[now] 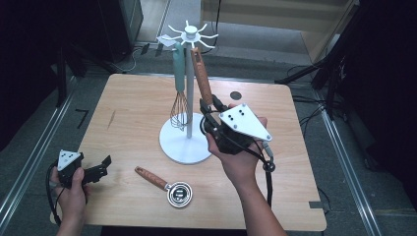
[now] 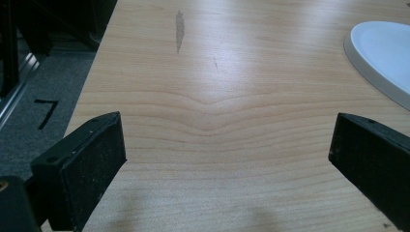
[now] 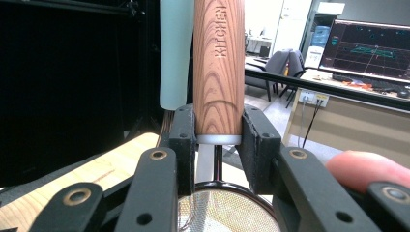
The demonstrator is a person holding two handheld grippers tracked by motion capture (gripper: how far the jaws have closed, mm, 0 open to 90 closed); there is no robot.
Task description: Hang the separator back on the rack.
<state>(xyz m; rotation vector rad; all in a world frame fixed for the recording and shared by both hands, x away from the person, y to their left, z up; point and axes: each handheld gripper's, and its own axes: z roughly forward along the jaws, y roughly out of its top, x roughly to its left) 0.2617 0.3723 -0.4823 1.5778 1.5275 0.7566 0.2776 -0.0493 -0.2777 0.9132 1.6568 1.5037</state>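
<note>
A white utensil stand (image 1: 190, 33) with hook arms rises from a round base (image 1: 172, 142) at the table's middle. A whisk (image 1: 179, 73) with a teal handle hangs from it. My right gripper (image 1: 209, 109) is shut on the lower end of a wood-handled strainer (image 1: 201, 73), holding it upright beside the stand's pole, handle top near the hooks. In the right gripper view the pads clamp the wooden handle (image 3: 218, 63), with the strainer's mesh (image 3: 227, 212) below and the teal handle (image 3: 176, 53) just behind. My left gripper (image 1: 104, 164) rests open near the table's left front, nothing between its fingers (image 2: 82, 164).
A second wood-handled utensil (image 1: 164, 184) with a round metal head lies on the wooden table (image 1: 275, 187) near the front, between the two hands. The stand's base (image 2: 382, 53) lies ahead and to the right of the left gripper. Dark floor and cables surround the table.
</note>
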